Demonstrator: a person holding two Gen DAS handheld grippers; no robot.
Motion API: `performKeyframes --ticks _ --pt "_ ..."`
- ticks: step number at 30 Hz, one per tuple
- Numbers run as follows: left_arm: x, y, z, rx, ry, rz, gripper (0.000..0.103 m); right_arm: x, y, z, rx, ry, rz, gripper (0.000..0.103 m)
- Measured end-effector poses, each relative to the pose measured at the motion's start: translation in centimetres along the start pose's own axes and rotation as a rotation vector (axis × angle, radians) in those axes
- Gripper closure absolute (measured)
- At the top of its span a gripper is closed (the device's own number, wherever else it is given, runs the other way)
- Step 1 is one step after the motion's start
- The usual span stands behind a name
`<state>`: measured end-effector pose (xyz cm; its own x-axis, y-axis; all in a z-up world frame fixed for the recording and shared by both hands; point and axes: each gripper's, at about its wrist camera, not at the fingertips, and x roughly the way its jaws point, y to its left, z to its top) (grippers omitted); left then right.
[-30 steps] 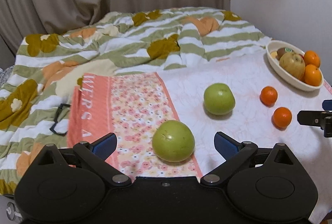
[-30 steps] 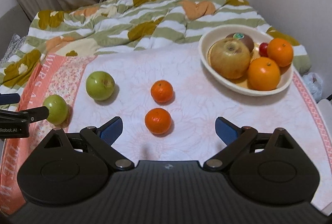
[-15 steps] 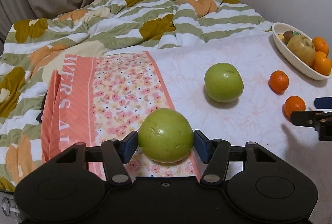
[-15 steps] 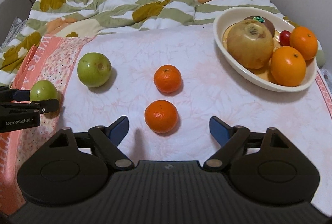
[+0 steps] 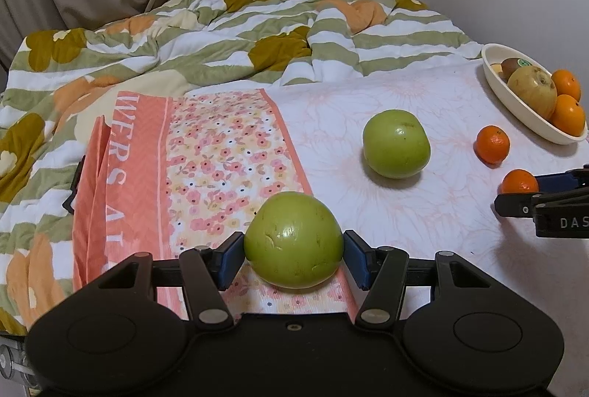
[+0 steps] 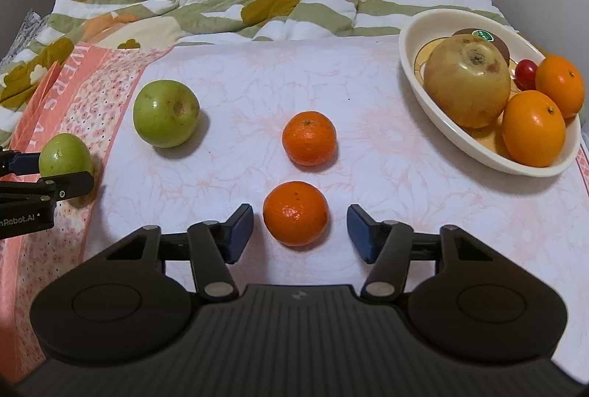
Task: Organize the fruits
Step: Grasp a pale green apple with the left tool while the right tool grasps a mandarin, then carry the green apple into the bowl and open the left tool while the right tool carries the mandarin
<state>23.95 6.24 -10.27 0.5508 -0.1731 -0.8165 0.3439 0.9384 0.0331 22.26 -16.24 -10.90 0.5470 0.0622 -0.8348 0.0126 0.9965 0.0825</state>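
Note:
My left gripper [image 5: 293, 255] is shut on a green apple [image 5: 293, 244] over the floral cloth; it also shows in the right wrist view [image 6: 64, 155]. A second green apple [image 5: 396, 143] lies further right [image 6: 166, 113]. My right gripper [image 6: 300, 231] is open, its blue pads on either side of the near tangerine [image 6: 295, 213] with gaps left. A second tangerine [image 6: 309, 138] lies just beyond. A cream bowl [image 6: 412, 39] at the right holds a yellow-brown pear-like fruit [image 6: 467, 80], two oranges, a cherry tomato and a kiwi.
A pale floral cloth [image 6: 368, 139] covers the surface, with an orange flowered cloth [image 5: 206, 154] at the left. A rumpled striped duvet [image 5: 221, 28] lies behind. A wall stands at the right, curtains at the back.
My left gripper closed on the near green apple. My right gripper moved forward and narrowed around the near tangerine.

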Motion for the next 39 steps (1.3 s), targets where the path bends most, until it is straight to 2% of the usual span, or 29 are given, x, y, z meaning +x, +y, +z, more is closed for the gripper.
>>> performKeyframes --ticks 2,3,14,22,30,39 --pt "-0.1 0.1 -0.1 -0.003 0.001 0.0 0.041 0.1 0.2 0.0 -0.008 0.001 -0.003 0.042" --pt "-0.2 0.1 -0.2 -0.001 0.002 0.002 0.041 0.2 0.2 0.1 -0.011 0.003 -0.003 0.05" --pt "-2.2 0.5 -1.4 -0.025 -0.009 0.01 0.041 -1.2 0.5 -0.2 -0.012 -0.024 0.003 0.05" --pt "-5.7 -0.5 -1.7 -0.042 -0.069 -0.006 0.041 -4.5 0.7 -0.3 -0.007 -0.08 0.003 0.05" --pt "-10.0 -3.2 -1.2 -0.023 -0.175 -0.048 0.041 -10.1 -0.3 -0.8 0.017 -0.163 -0.044 0.05" --pt "-13.7 -8.3 -0.1 0.005 -0.257 -0.057 0.041 -15.1 -5.2 -1.3 0.04 -0.243 -0.066 0.05"
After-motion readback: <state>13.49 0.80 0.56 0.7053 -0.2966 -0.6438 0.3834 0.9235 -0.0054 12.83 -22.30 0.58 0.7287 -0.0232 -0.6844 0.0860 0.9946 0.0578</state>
